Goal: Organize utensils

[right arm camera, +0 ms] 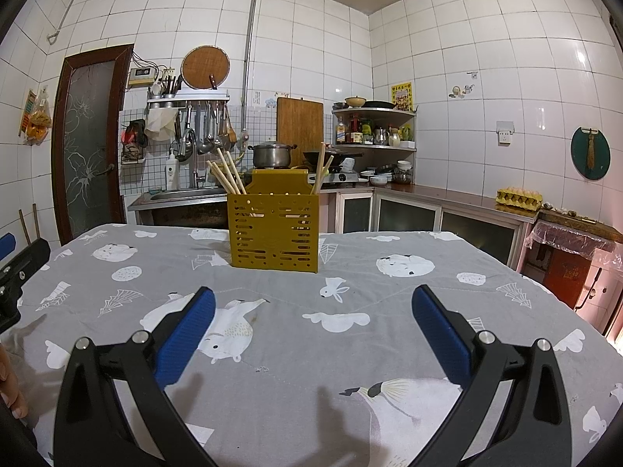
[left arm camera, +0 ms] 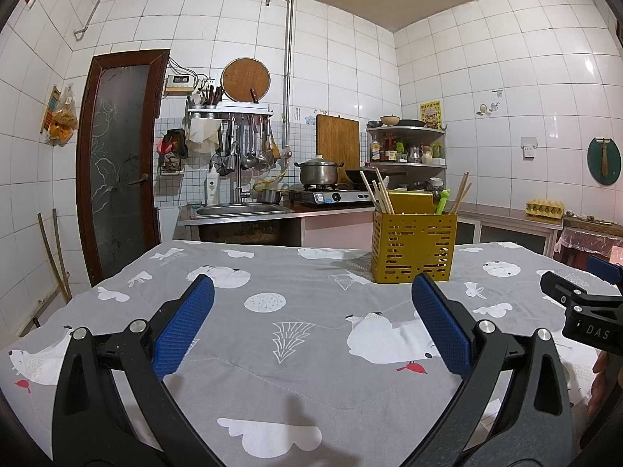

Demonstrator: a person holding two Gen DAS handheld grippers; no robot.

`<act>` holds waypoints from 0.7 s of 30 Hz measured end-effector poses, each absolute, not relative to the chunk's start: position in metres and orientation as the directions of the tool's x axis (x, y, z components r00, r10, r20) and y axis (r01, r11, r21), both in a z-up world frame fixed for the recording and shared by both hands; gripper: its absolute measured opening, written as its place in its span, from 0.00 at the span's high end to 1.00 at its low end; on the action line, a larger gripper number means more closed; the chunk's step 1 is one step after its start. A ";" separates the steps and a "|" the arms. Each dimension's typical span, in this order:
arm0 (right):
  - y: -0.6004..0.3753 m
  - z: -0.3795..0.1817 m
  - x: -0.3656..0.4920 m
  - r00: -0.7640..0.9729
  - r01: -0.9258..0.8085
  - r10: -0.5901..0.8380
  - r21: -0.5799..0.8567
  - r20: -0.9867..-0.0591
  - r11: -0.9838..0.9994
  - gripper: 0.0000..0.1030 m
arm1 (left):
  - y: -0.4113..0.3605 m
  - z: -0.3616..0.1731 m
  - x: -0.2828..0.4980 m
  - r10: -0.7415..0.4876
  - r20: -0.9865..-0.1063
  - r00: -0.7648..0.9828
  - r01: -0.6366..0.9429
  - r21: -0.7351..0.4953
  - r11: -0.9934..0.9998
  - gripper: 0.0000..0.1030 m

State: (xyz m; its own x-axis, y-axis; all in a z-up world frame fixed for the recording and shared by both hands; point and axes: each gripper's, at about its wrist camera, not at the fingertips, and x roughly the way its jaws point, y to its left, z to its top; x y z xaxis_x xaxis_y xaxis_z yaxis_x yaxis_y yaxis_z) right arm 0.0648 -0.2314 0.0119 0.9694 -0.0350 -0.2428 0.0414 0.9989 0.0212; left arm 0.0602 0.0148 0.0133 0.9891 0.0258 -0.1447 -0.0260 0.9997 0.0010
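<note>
Hovering over the cloth-covered counter [right arm camera: 272, 350], I have my left gripper [left arm camera: 311, 323] and right gripper [right arm camera: 313, 327] both spread wide, holding nothing. Beyond them stands the yellow utensil holder [right arm camera: 273, 231], upright, with chopsticks [right arm camera: 227, 175] and a green pen [left arm camera: 443, 202] inside it.

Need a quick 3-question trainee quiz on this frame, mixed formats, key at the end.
1. True or false: the left hand-held gripper is shut on a chopstick.
2. Multiple choice: the chopsticks are A) loose on the tablecloth B) standing in the yellow holder C) in the sink.
3. Fill in: the green pen shows only in the ___ wrist view.

Key: 1 false, both it and the right hand-held gripper are open and empty; 2 B; 3 left.
</note>
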 end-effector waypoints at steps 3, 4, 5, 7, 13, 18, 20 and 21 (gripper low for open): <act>-0.232 0.012 0.065 0.969 0.041 -0.035 0.021 -0.243 0.999 0.04 | 0.015 0.015 0.061 0.026 -0.144 0.989 -0.026 0.001 1.000 0.05; -0.232 0.012 0.065 0.969 0.041 -0.035 0.021 -0.243 0.999 0.04 | 0.015 0.015 0.061 0.026 -0.144 0.989 -0.026 0.001 1.000 0.05; -0.231 0.011 0.065 0.969 0.041 -0.035 0.021 -0.243 0.999 0.04 | 0.015 0.014 0.061 0.026 -0.144 0.989 -0.026 0.001 1.000 0.05; -0.231 0.011 0.065 0.969 0.041 -0.035 0.021 -0.243 0.999 0.04 | 0.015 0.014 0.060 0.026 -0.144 0.989 -0.026 0.001 1.000 0.05; -0.231 0.011 0.065 0.970 0.041 -0.035 0.021 -0.242 0.999 0.04 | 0.016 0.015 0.061 0.026 -0.142 0.989 -0.026 0.001 1.000 0.05; -0.231 0.011 0.065 0.970 0.041 -0.035 0.020 -0.242 0.999 0.04 | 0.016 0.015 0.061 0.026 -0.141 0.990 -0.026 0.001 1.000 0.05; -0.231 0.011 0.065 0.970 0.041 -0.035 0.020 -0.242 0.999 0.04 | 0.016 0.014 0.060 0.026 -0.142 0.990 -0.026 0.001 1.000 0.05; -0.231 0.011 0.065 0.970 0.041 -0.035 0.020 -0.242 0.999 0.04 | 0.016 0.015 0.061 0.026 -0.142 0.990 -0.026 0.002 1.000 0.05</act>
